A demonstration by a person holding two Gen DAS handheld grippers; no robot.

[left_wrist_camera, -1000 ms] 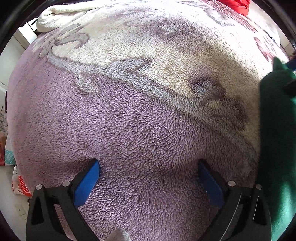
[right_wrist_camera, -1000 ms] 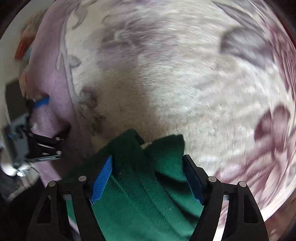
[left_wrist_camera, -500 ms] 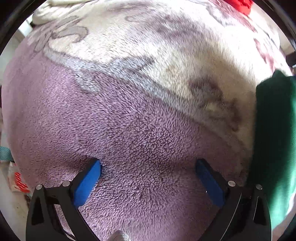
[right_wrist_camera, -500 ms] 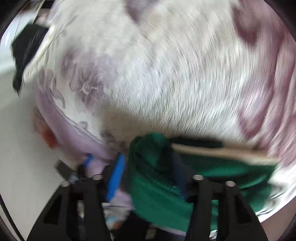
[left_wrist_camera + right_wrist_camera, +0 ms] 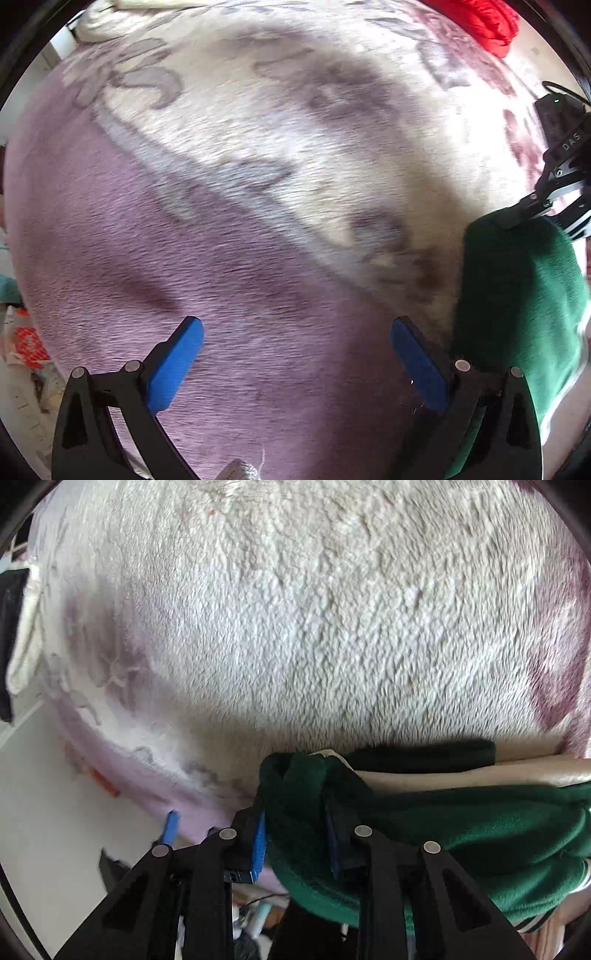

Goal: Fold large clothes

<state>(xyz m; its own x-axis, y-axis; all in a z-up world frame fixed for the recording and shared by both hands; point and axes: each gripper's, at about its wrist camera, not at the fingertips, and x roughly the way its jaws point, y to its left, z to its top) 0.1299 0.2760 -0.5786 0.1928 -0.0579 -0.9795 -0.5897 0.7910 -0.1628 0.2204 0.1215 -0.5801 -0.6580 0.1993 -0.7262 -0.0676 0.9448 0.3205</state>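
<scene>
Left wrist view: the left gripper (image 5: 293, 354) stands wide open, its blue pads (image 5: 177, 363) spread over the purple area of a fleece blanket (image 5: 240, 229) and holding nothing. The green garment (image 5: 517, 302) lies along the right edge of the frame, just beside the right-hand pad. The right gripper (image 5: 532, 210) enters at the upper right, its tip at the garment's top edge. A red cloth (image 5: 484, 18) shows at the top right.

Right wrist view: the right gripper (image 5: 295, 834) is closed on a bunched fold of the green garment (image 5: 461, 830), lower centre, with cream lining exposed at right. The cream part of the blanket (image 5: 295, 609) fills the upper frame.
</scene>
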